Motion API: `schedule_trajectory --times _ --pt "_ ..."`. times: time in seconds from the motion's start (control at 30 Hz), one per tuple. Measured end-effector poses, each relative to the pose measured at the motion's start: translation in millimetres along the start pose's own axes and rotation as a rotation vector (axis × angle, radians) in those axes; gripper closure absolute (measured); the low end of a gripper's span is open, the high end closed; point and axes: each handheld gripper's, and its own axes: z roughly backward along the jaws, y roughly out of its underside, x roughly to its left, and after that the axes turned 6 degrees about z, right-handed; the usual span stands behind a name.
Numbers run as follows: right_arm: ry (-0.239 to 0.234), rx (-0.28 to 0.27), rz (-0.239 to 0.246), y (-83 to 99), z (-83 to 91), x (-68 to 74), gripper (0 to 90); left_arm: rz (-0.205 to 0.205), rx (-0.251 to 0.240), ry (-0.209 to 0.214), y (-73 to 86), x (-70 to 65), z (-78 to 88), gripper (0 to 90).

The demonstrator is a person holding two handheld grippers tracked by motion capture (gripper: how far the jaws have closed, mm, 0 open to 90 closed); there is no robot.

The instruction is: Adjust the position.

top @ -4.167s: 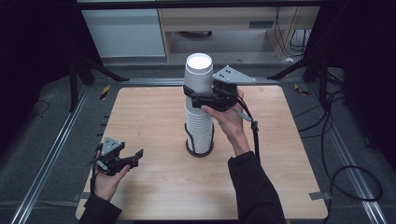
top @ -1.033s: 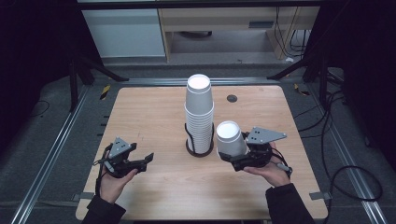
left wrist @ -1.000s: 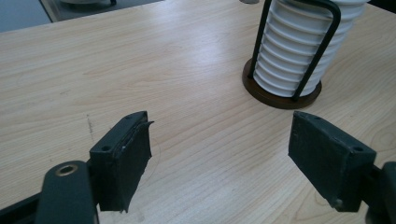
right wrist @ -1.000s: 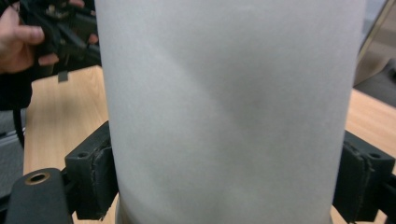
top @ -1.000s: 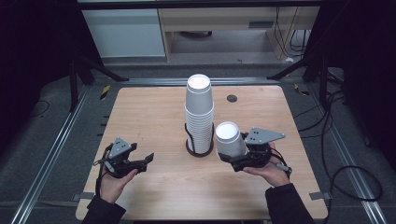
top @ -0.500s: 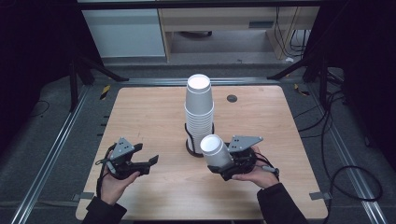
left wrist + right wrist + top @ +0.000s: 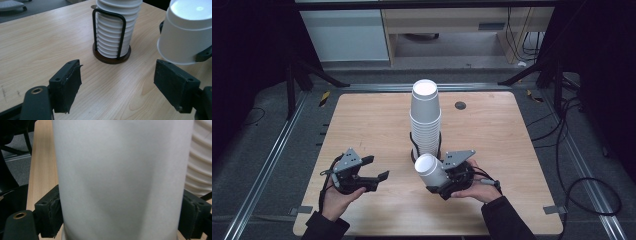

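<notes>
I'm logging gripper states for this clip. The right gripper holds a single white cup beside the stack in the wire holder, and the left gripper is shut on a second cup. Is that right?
Not quite. The left gripper holds nothing: the left gripper view shows its jaws wide apart over bare table. The rest stands: the right gripper is shut on a single white cup, tilted, beside the stack in the wire holder.

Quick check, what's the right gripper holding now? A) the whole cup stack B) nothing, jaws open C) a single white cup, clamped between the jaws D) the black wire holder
C: in the right gripper view the jaws press on both sides of a single white cup, and the high view shows the right gripper holding it tilted, in front of the cup stack.
</notes>
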Motion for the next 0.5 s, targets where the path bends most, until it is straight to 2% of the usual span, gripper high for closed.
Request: schedule_trajectory --times 0.17,0.3,0.5 --pt "-0.016 0.006 0.005 -0.6 -2.7 0.4 12.9 -0.010 -0.003 0.046 -4.3 -5.8 0.6 21.2" --pt "-0.023 0.026 0.022 -2.5 -5.8 0.4 12.8 -0.049 0.019 0.066 -11.0 -10.6 -0.3 20.3" --pt "-0.043 0.049 0.045 -5.3 -10.2 0.5 12.8 -0.080 0.031 0.119 -22.3 -19.9 -10.0 19.4"
